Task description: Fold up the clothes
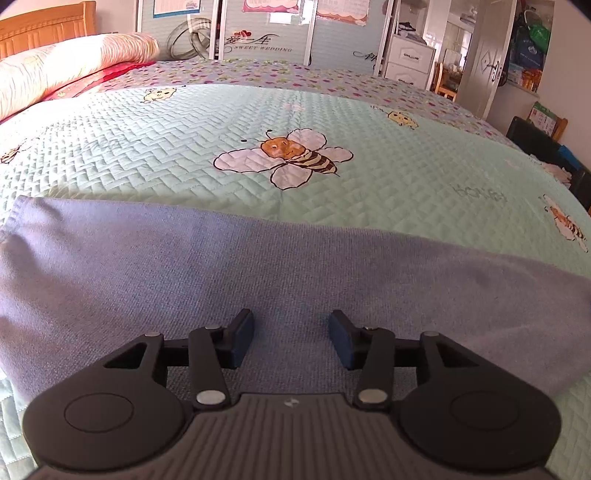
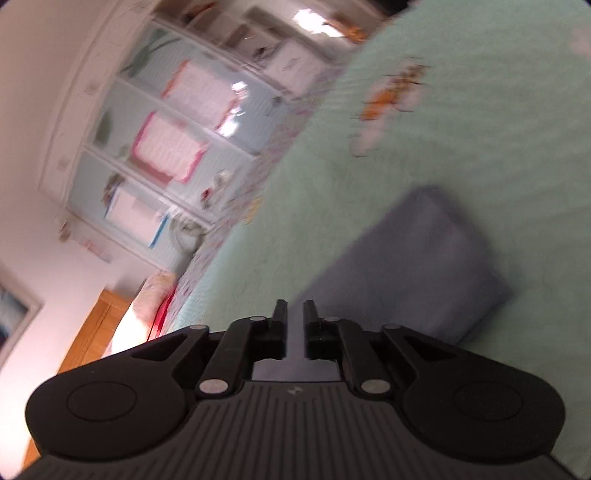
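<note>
On the bed (image 1: 147,155), one blue cloth (image 1: 258,266) is laid flat on the green quilt, folded into a rectangle. The left gripper (image 1: 291,339) is held over it, jaws apart and empty. The right gripper (image 2: 294,325) is seen slightly parted, nothing between. Three printed bees are counted.

The folded garment (image 1: 280,266) lies flat on the quilted bedspread (image 1: 155,147), along its near edge. The left gripper (image 1: 291,339) is positioned over the garment, jaws apart, nothing between them. Behind the garment, a bee print (image 1: 284,157) sits mid-bedspread. A pillow (image 1: 74,62) lies at the far left, in front of the headboard (image 1: 44,26). A wardrobe (image 1: 258,33) stands behind the bed; a door (image 1: 491,62) at far right. In the blurred right wrist view, the right gripper (image 2: 294,314) appears to sit at the garment's near end, jaws slightly apart.
</note>
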A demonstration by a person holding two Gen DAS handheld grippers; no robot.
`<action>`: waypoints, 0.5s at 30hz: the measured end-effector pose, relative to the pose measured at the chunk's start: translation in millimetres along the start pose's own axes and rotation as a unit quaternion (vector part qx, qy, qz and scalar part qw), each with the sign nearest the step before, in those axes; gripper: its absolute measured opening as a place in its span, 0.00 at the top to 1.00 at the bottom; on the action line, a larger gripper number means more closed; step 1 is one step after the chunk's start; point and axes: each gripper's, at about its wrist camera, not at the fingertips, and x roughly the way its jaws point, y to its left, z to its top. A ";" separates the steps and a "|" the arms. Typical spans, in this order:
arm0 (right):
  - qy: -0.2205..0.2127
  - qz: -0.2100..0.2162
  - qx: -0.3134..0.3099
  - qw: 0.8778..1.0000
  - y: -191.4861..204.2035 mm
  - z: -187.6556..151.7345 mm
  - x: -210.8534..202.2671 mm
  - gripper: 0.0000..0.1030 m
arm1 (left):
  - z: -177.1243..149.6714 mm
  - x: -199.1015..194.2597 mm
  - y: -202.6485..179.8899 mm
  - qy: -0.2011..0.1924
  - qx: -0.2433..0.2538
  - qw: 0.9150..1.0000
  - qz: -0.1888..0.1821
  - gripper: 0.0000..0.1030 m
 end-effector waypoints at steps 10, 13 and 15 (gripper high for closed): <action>0.063 -0.001 -0.028 0.998 19.1 -8.0 53.7 1.00 | 4.7 1.2 -2.5 0.018 0.008 1.000 0.003 0.49; 0.017 -0.018 -0.004 1.000 11.8 3.6 37.8 0.93 | 5.3 1.6 -3.2 0.020 0.008 1.000 0.005 0.49; 0.016 -0.002 -0.023 1.000 24.1 0.0 35.7 0.90 | 5.8 1.7 -4.0 0.022 0.009 1.000 0.006 0.49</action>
